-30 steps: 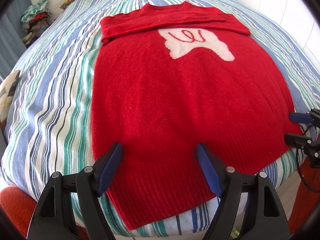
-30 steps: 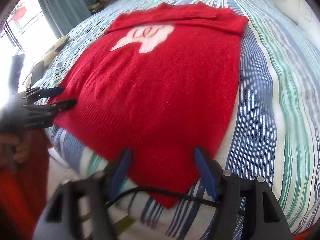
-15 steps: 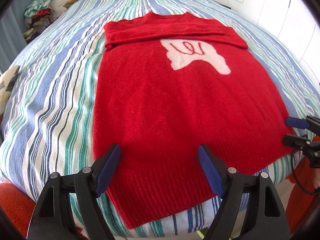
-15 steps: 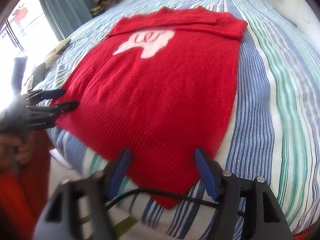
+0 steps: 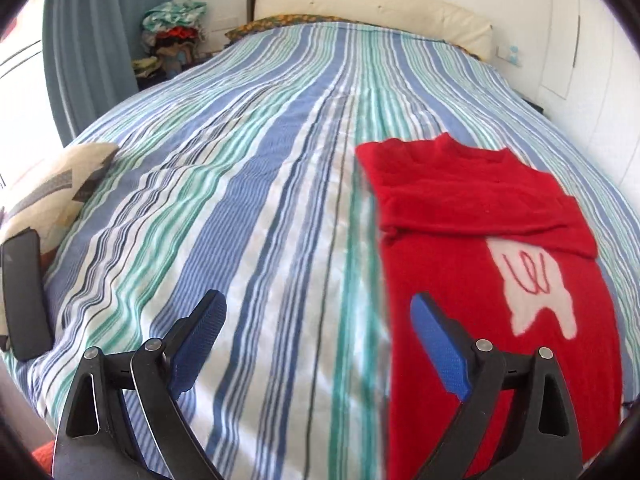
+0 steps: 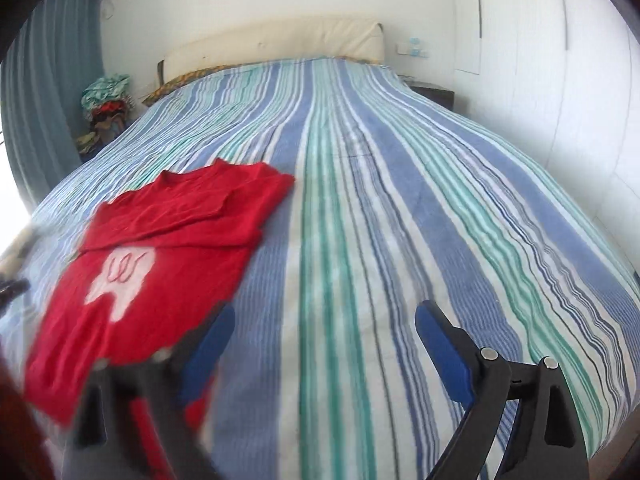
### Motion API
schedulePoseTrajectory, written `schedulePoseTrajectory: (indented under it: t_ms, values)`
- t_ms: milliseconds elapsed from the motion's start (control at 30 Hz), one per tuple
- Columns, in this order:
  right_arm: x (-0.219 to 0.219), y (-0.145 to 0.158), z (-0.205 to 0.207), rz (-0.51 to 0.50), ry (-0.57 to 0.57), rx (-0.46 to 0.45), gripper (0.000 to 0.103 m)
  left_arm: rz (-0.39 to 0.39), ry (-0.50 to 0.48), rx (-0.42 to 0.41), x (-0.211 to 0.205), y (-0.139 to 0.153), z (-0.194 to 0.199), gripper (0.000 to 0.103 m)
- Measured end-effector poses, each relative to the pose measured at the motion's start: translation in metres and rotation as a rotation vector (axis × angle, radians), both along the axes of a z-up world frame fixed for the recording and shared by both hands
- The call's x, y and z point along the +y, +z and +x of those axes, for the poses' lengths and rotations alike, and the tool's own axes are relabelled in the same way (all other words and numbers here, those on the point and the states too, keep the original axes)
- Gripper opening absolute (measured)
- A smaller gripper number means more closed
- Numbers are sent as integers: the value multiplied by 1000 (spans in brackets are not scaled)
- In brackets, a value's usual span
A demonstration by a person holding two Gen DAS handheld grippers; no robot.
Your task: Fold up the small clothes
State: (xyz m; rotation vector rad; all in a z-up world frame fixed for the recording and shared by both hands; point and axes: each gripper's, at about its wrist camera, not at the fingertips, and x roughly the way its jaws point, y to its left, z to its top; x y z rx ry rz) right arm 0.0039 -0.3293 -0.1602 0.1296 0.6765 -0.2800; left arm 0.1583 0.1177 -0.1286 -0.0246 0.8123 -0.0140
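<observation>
A red sweater with a white patch on its chest lies flat on the striped bed, sleeves folded across the top. In the left wrist view it fills the right side, and my left gripper hangs over bare bedspread beside the sweater's left edge, jaws opening, nothing between them. In the right wrist view the red sweater lies at the left. My right gripper is over the bedspread off the sweater's right edge, jaws opening and empty; its left finger is blurred.
The striped bedspread covers the whole bed up to a cream headboard. A patterned cushion and a black flat object lie at the bed's left edge. A clothes pile sits by the blue curtain. White wardrobe doors line the right.
Both grippers have lifted off the sweater's hem and swung outward, left one leftward and right one rightward. Both now look further up the bed, with jaws wider.
</observation>
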Motion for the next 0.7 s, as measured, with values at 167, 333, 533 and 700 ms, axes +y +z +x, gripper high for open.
schedulePoseTrajectory:
  t_ms: [167,333,533,700]
  values:
    - [-57,-42,21,31,-213,79,99,2,154,92,49,-52,39,97]
    - [-78,-84,17,116,-237,128,103,-92,180,105,62,-75,34,102]
    - [-76,-87,12,96,-237,106,103,-61,180,102,54,-76,33,102]
    - [-75,-90,13,87,-241,113,103,-56,181,104,55,-75,34,102]
